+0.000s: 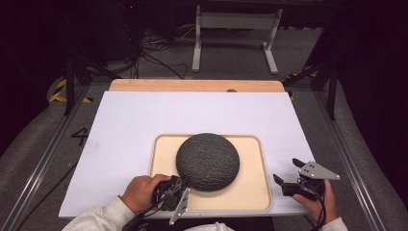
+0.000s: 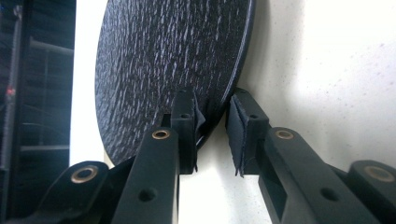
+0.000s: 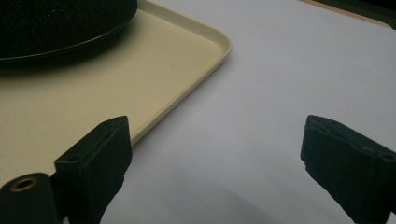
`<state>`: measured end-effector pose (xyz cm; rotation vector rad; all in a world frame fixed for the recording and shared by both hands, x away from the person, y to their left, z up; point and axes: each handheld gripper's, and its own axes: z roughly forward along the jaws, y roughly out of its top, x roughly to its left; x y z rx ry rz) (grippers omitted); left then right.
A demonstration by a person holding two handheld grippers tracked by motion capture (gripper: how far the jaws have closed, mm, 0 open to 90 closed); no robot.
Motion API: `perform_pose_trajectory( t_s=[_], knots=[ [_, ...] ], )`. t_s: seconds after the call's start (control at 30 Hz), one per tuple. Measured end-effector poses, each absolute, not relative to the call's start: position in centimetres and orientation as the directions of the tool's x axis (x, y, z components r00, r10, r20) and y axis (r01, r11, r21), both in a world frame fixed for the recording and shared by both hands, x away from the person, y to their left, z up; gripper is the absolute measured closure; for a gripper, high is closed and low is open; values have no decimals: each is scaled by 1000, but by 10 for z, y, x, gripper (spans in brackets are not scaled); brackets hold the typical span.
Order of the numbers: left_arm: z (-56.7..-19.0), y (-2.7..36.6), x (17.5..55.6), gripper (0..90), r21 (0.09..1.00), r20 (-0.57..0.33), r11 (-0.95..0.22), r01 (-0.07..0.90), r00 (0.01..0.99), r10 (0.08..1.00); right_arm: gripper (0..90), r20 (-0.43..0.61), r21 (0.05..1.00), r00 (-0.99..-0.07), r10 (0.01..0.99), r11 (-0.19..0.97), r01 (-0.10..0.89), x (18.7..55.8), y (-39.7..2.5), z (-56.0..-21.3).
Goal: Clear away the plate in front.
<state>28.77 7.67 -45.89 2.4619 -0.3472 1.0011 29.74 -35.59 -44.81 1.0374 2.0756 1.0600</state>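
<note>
Left claw [image 1: 183,182] astride dark plate [image 1: 208,161] rim, on beige tray [image 1: 255,192].

The dark round plate [image 1: 208,161] crowds the middle of the cream tray [image 1: 255,192], while the white board [image 1: 144,115] lies open far, left and right.

Dark round plate [image 1: 208,161] on cream tray [image 1: 257,192]

Bright overhead light on the white table [image 1: 144,120], dark surroundings, soft close-up blur, faint shadows.
</note>
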Motion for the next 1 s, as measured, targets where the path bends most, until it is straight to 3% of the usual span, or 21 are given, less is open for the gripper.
perform_pose_trajectory(
  t_s=[0.23,0.5,1.0],
  knots=[
    [-456,79,289,724,363,669,-860,-359,743,-28,93,-145,844,-528,837,383,375,297,-356,-448],
    [-450,84,288,645,410,637,-843,-348,771,-9,93,-146,843,-531,835,386,374,297,-356,-448],
    [-437,87,291,341,548,551,-794,-263,828,106,93,-152,840,-538,829,395,371,297,-355,-449]
  ],
)
